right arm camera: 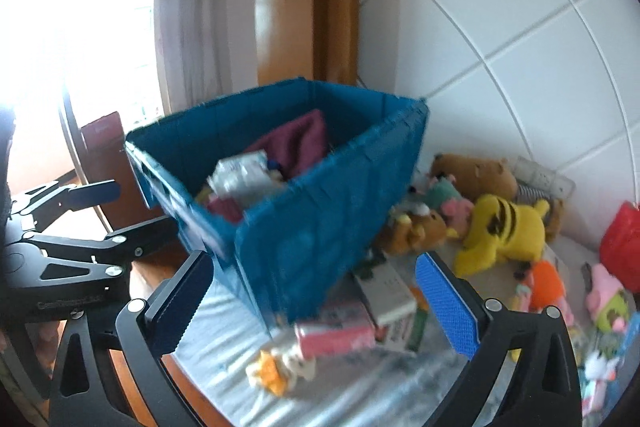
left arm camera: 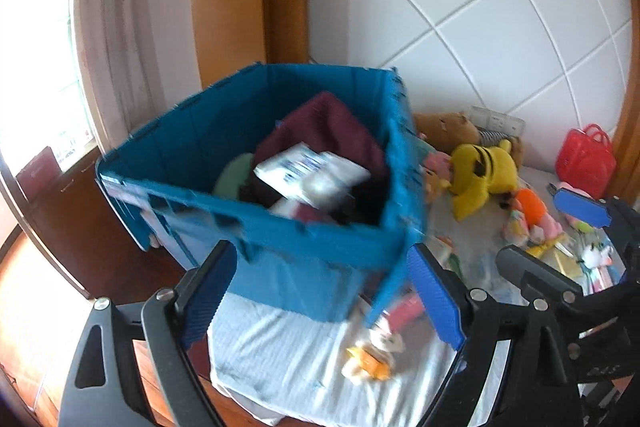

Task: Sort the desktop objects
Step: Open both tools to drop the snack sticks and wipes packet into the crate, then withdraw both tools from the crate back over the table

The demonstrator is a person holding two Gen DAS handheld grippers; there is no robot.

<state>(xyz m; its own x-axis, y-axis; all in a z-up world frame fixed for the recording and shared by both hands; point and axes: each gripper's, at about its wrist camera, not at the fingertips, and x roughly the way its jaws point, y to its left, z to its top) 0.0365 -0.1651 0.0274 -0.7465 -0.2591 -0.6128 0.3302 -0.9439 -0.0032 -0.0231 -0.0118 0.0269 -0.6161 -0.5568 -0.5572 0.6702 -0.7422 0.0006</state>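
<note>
- On a pale cloth [left arm camera: 280, 351] stands a blue crate [left arm camera: 304, 259], open at the top, just ahead of both grippers.
- Inside the crate lie a maroon cloth [left arm camera: 328, 127], a white and blue packet [left arm camera: 308, 167] on top of it, and something green [left arm camera: 234, 175] at the left side.
- Left gripper [left arm camera: 324, 295]: jaws wide apart, nothing between the pads; the crate's near wall shows through the gap, apart from the fingers.
- Right gripper [right arm camera: 320, 307]: jaws spread wide too, holding nothing; the crate's near corner sits beyond the gap.
- Each gripper shows in the other's view, the right one [left arm camera: 560, 239] at the right edge, the left one [right arm camera: 100, 215] at the left edge, both with jaws parted.
- Right of the crate, toys are heaped on the cloth: a yellow plush [right arm camera: 504, 231] with black stripes, a brown bear [right arm camera: 476, 173] behind it, an orange toy [right arm camera: 548, 285], and a red basket [left arm camera: 586, 157] near the tiled wall [left arm camera: 500, 7].
- Near the crate's front corner lie a pink box [right arm camera: 340, 335], a white box [right arm camera: 388, 291] touching it, and a small orange and white toy [right arm camera: 280, 367] closest to the cameras.
- Both views are blurred, so the smaller toys at the far right cannot be told apart.
</note>
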